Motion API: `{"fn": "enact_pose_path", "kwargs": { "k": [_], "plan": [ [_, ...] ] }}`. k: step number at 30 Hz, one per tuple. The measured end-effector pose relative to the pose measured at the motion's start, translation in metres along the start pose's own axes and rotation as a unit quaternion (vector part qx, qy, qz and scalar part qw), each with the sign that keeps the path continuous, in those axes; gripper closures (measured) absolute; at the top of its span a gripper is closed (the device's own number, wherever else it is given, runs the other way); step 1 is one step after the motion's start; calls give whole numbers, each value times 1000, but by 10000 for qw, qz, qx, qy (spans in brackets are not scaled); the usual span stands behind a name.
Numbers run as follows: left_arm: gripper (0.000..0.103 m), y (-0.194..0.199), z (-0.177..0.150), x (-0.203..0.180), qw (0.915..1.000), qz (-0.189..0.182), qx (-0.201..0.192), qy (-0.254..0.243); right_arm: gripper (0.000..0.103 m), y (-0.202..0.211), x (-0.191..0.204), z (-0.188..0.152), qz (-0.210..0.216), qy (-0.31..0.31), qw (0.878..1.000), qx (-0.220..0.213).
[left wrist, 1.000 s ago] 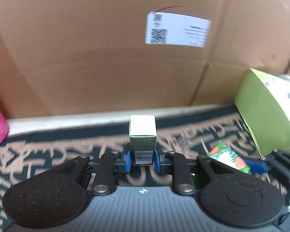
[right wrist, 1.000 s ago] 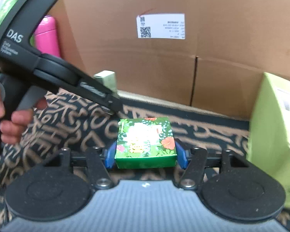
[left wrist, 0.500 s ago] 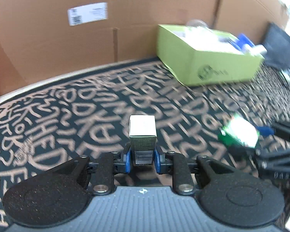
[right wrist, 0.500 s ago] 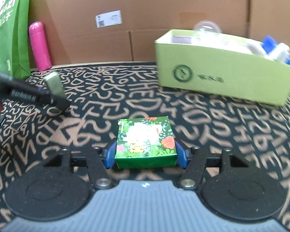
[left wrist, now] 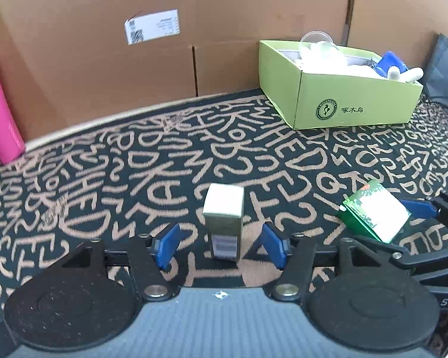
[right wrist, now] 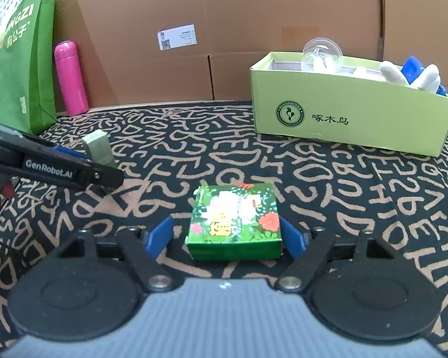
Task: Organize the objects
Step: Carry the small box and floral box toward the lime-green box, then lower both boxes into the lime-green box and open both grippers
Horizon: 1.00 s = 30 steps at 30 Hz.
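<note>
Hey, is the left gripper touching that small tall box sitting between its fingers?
Apart. In the left wrist view the left gripper has just been opening, and patterned mat shows on both sides between its blue pads and the small tall box.

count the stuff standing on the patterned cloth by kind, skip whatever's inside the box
small boxes: 2, tall pale carton and green floral box
open storage box: 1, light green
bottle: 1, pink
paper bag: 1, green
total: 5
</note>
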State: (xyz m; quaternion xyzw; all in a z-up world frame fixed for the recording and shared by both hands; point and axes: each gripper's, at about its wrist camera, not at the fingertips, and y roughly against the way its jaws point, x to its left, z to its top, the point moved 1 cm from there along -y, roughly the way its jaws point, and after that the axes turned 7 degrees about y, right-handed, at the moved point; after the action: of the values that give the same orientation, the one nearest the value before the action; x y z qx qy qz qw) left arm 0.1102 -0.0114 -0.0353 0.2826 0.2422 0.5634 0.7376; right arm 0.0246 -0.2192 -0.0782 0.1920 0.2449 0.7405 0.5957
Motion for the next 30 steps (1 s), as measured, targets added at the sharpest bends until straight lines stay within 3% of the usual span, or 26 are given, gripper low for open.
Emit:
{"fn": "enact_pose_path", "kwargs": {
  "k": [2,4,5,6,14,21,27,30],
  "plan": [
    [37,-3,2,-3,9999,65,-59,-87,25,-2,-2,2,-38,-33,10000,-6],
    [45,-5,4,-3,9999,-33,-75,-105,28,-5,-3,2,-40,-71,10000,56],
    [68,-7,6,-3,9999,-88,-28,-98,39,-5,-2,2,-62,-53,10000,57],
    [76,-8,7,-3,9999,-123,57,-81,42,-4,-2,1,-72,0,10000,41],
    [77,3,25,-14,9992,-399,-55,-45,43,9,-13,4,81,-194,9996,-199],
    [77,9,74,-47,9953,-780,-542,-164,43,36,-44,36,-217,-265,9952,-917],
    [77,-24,134,-81,9913,-1180,-524,-264,43,42,-82,70,-649,-230,9885,-1348],
    [77,-57,166,-100,9928,-1019,-438,-449,43,37,-104,84,-842,-288,9850,-1479]
  ]
}}
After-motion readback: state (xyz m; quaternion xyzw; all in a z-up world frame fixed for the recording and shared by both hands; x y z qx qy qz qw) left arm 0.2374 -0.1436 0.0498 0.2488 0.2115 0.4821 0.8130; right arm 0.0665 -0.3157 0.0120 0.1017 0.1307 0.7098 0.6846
